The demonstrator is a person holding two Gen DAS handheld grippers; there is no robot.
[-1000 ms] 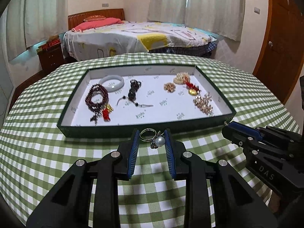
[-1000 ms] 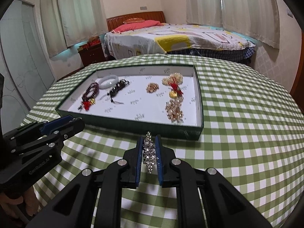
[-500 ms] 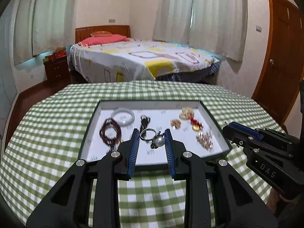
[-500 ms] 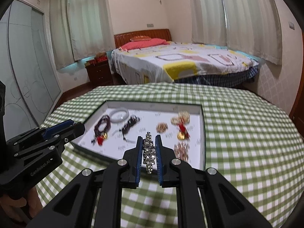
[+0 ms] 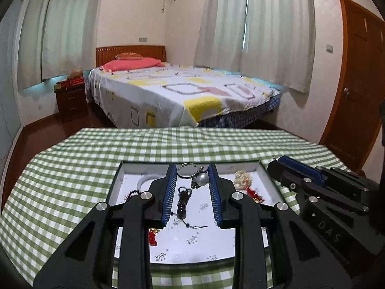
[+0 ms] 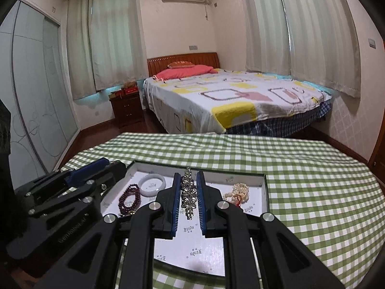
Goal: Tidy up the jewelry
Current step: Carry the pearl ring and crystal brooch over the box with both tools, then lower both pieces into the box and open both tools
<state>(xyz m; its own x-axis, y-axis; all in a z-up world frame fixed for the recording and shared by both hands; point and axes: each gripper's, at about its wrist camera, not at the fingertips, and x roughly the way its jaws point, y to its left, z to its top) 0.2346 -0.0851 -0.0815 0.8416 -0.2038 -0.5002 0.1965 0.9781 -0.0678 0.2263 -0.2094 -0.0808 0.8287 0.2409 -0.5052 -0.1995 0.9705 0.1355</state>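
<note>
While both tools hang over the tray (image 5: pixel 115 180), each pinches a piece of jewelry. In the left wrist view, the left hand-held gripper (image 5: pixel 192 180) clamps a silver ring (image 5: pixel 186 169) joined to a pearl charm (image 5: pixel 201 180) between its blue pads, above the tray's white floor. Below it in the tray lie a dark beaded cord (image 5: pixel 182 204), a pale bangle (image 5: pixel 144 180) at the left, part of a dark red bead bracelet (image 5: pixel 131 193), a red tassel (image 5: pixel 152 237) near the front, and a gold cluster with a red charm (image 5: pixel 245 183) at the right. The right hand-held gripper (image 5: pixel 284 163) shows at the right edge of this view, over the tray's right rim. In the right wrist view, that right hand-held gripper (image 6: pixel 189 190) is pressed nearly together on a rhinestone strip (image 6: pixel 189 192), which stands upright between the pads and pokes out past the tips. Under it the tray (image 6: pixel 266 192) holds the bangle (image 6: pixel 153 185), the bead bracelet (image 6: pixel 130 200) and a pearl strand with a red knot (image 6: pixel 237 193). The left hand-held gripper (image 6: pixel 103 163) sits at the left, over the tray's near left corner. A green checked cloth (image 6: pixel 312 192) covers the counter under the tray. Behind it stand a bed (image 6: pixel 228 96) and a nightstand (image 6: pixel 126 107).
</note>
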